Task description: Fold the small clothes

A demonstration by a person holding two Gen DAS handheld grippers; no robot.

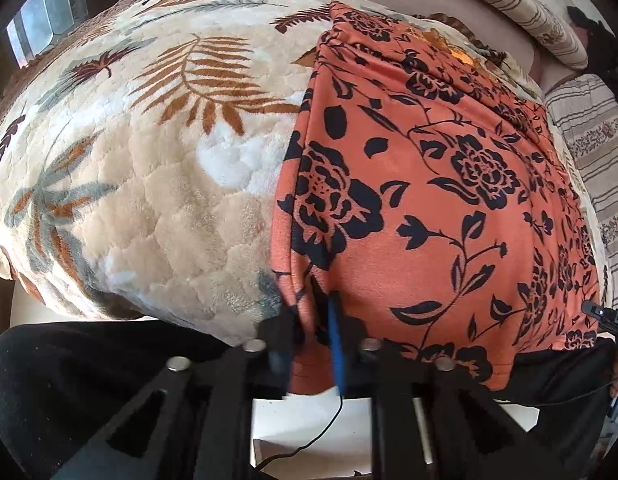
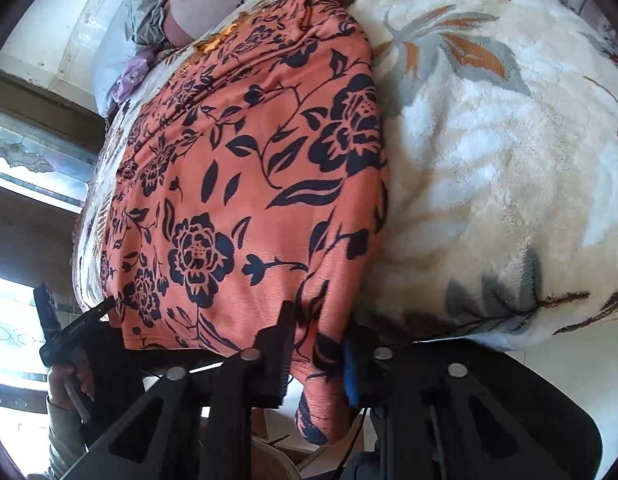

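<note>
Pinching the near hem at its 2 corners, you have the orange floral garment (image 1: 429, 184) set up for a fold away from you. Your left gripper (image 1: 315, 320) is clamped on the garment's near left corner, with cloth bunched between the black finger and the blue pad. Your right gripper (image 2: 317, 344) is clamped on the near right corner, a tongue of fabric hanging below the jaws over the bed edge. Holding both corners at once looks meant to keep the hem straight, so the near edge can travel as 1 line toward the far edge; that is my reading, not something shown.

The garment lies spread flat, its length running away from you, with its near hem just over the edge. It rests on a plush cream blanket (image 1: 149, 168) printed with brown and grey leaves, soft enough that the cloth may drag rather than slide. Striped pillows (image 1: 589, 140) lie beyond the garment's far side. In the right wrist view, a hand (image 2: 69, 384) grips the other tool's handle, and a bright window (image 2: 33, 184) stands behind it. Pale floor shows below the bed edge.
</note>
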